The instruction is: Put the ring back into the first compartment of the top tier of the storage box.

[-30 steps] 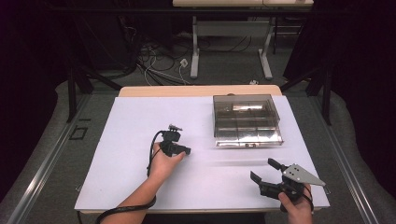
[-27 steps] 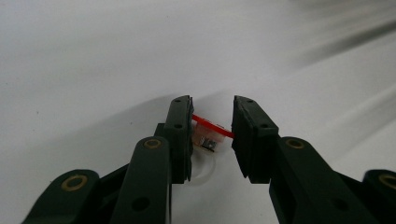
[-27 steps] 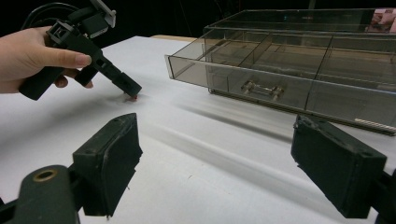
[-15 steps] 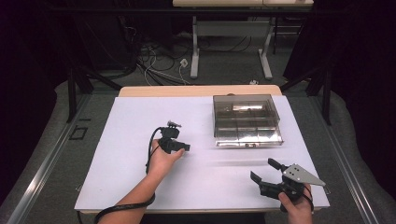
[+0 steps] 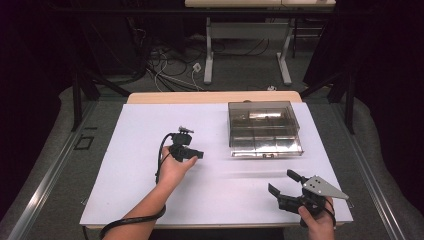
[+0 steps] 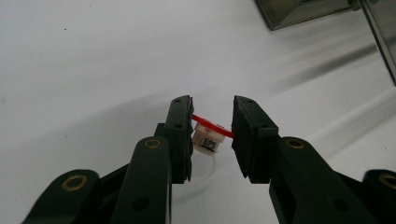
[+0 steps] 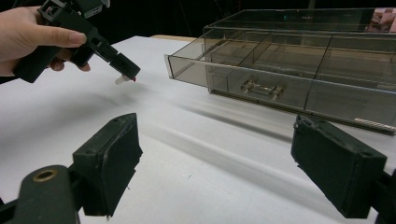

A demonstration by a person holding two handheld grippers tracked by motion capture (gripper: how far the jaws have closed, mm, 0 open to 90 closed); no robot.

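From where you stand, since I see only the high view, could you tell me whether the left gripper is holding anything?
Observer: Yes. In the left gripper view, the left gripper is shut on a small part with a red disc and a whitish body.
Operator: Thank you. Is that part resting on the table?
Observer: No. The right gripper view shows it held in the air above the white table surface, with its shadow below.
Operator: And is the right gripper free?
Observer: The right gripper has its jaws wide open with nothing between them.
Operator: Is the box's drawer shut?
Observer: The right gripper view shows the smoky clear box with its handle facing the person; the drawer front appears closed.
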